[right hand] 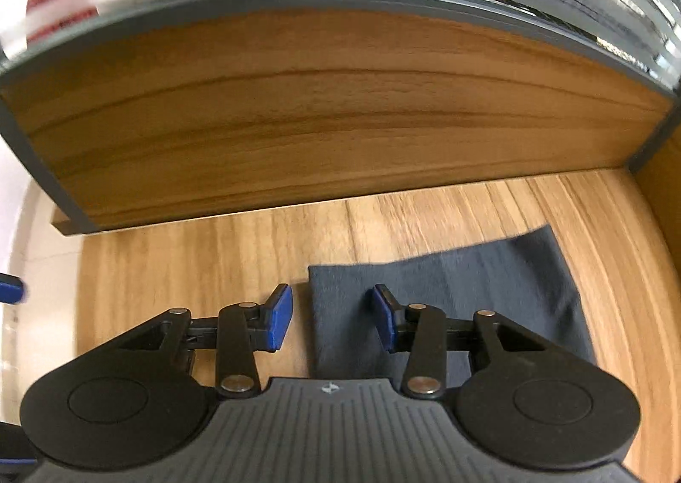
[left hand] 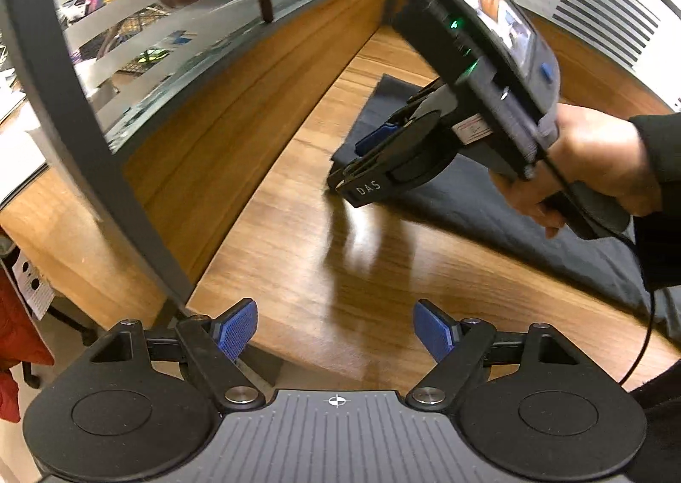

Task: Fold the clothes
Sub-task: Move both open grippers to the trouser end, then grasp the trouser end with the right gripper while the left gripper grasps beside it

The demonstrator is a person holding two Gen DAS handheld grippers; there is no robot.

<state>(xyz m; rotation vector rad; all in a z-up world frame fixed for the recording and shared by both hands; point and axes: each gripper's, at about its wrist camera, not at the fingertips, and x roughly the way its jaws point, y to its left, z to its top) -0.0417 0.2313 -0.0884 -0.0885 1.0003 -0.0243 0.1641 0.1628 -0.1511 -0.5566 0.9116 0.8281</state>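
Observation:
A dark grey garment (right hand: pixel 468 274) lies flat on the wooden desk (right hand: pixel 191 261). It also shows in the left wrist view (left hand: pixel 489 202), to the right. My right gripper (right hand: pixel 334 319) is open and empty, just above the garment's left edge, one finger over bare wood and one over the cloth. In the left wrist view the right gripper (left hand: pixel 361 159) is held by a hand above that same edge. My left gripper (left hand: pixel 336 330) is open and empty, above bare desk near the front left corner, away from the garment.
A wooden partition (right hand: pixel 319 112) with striped glass above it closes the desk's far side. A second partition (left hand: pixel 596 53) closes the right side. A black cable (left hand: pixel 647 321) hangs from the right gripper's handle. Something red (left hand: pixel 17 334) sits beyond the desk's left edge.

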